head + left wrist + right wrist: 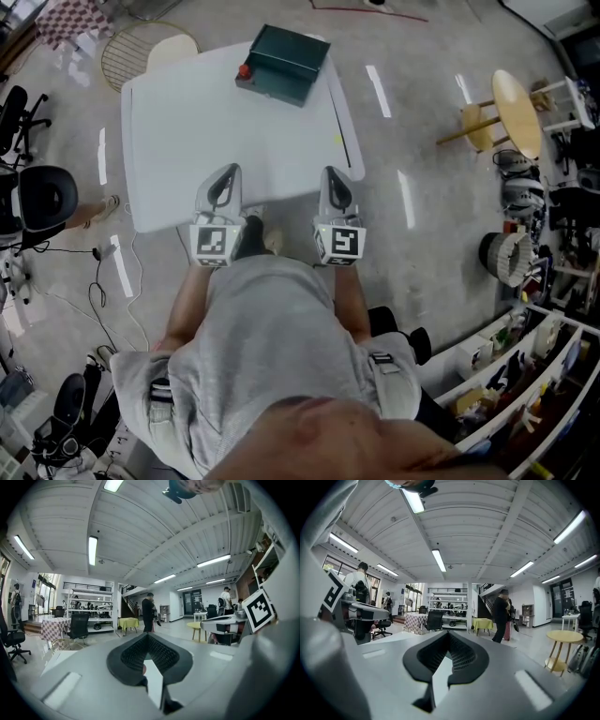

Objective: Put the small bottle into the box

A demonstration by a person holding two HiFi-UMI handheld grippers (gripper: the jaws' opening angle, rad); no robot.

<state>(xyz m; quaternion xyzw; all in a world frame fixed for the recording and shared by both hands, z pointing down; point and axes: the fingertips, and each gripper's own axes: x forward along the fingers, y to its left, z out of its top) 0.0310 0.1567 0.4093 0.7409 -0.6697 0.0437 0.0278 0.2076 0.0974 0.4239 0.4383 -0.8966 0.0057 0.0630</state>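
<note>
Claws: left claw point(225, 176) point(149, 638) and right claw point(334, 176) point(450, 635) each have their jaws pressed together, with nothing between them.
Arms: my forearms point(187, 305) reach ahead from my torso, side by side. Both claws lie parallel at the near edge of the table, tips toward its far side.
Table point(187, 141): white.
Box point(286, 62): dark green, at the far edge, well apart from both claws.
Small bottle point(245, 71): red-capped, outside the box at its left end, touching or just beside it; I cannot tell which.
</note>
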